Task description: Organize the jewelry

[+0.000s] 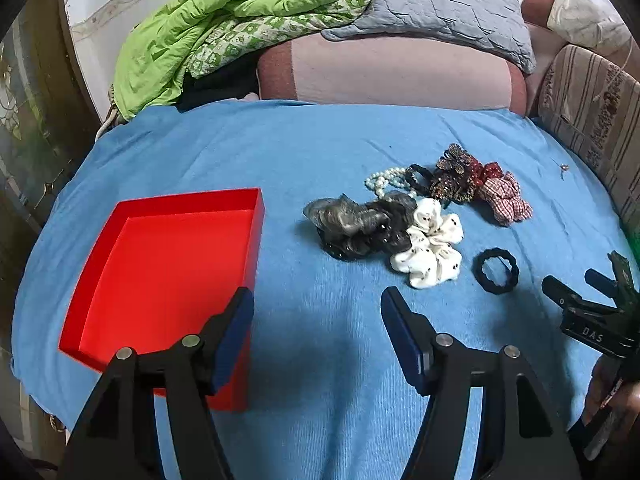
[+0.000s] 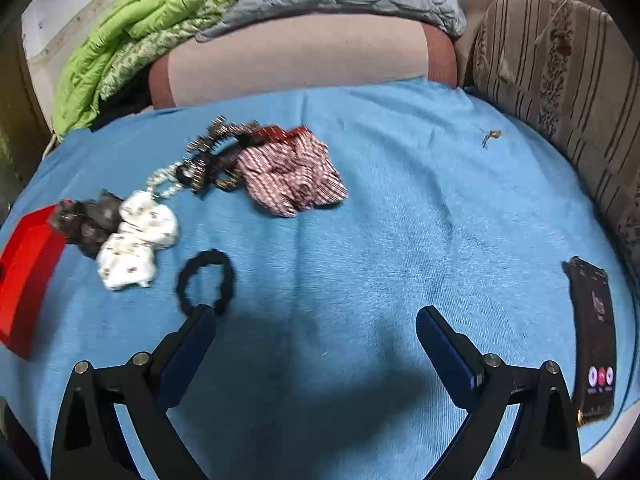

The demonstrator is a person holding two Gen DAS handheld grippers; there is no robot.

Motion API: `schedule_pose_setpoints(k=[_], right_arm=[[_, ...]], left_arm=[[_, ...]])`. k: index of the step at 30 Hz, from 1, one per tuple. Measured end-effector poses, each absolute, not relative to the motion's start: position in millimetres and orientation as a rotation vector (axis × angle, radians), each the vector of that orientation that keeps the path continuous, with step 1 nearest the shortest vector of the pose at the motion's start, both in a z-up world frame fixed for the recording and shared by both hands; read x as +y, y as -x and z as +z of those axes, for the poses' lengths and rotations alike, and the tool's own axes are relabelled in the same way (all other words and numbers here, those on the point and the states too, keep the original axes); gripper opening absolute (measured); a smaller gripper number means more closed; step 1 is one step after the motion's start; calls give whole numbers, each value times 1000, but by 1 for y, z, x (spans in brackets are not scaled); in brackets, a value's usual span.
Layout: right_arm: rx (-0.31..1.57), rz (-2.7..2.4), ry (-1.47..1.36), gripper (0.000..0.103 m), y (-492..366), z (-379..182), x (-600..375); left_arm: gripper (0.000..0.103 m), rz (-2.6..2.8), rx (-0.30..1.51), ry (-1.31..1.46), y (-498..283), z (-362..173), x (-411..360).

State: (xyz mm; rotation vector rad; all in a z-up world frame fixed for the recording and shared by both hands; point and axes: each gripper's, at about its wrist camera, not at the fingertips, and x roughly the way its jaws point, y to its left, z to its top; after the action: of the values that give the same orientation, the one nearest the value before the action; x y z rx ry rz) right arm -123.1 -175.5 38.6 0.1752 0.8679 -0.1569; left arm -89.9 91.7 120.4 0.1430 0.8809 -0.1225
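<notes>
An empty red tray (image 1: 168,272) lies at the left on the blue bedspread (image 1: 320,152). To its right is a pile: a grey-black scrunchie (image 1: 352,220), a white dotted scrunchie (image 1: 430,248), a pearl bracelet (image 1: 382,180), a beaded claw clip (image 1: 454,176) and a red checked scrunchie (image 1: 506,198). A black hair tie (image 1: 496,270) lies alone in front of the pile. My left gripper (image 1: 317,300) hangs open and holds nothing, between the tray and the pile. My right gripper (image 2: 316,313) is open too, its left finger just near of the black hair tie (image 2: 206,276).
A phone (image 2: 592,340) with a lit screen lies at the bedspread's right edge. A small metal trinket (image 2: 490,136) sits alone at the far right. Behind are a green quilt (image 1: 192,40), a grey pillow (image 1: 440,4) and a striped cushion (image 2: 560,80).
</notes>
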Motion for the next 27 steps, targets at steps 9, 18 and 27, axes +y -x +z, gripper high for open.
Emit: schedule_pose_setpoints(k=[9,18,27], right_arm=[[852,-100,-174,102,134,55,-147],[817,-45,-170,100,137,70,-129],[860,-20,-210,85,130,54,-140]], left_arm=[[65,-104,860,-176,102,122,93],[65,-106,858,-179,103,122,96],[65,-108,871,-159,81,121,112]])
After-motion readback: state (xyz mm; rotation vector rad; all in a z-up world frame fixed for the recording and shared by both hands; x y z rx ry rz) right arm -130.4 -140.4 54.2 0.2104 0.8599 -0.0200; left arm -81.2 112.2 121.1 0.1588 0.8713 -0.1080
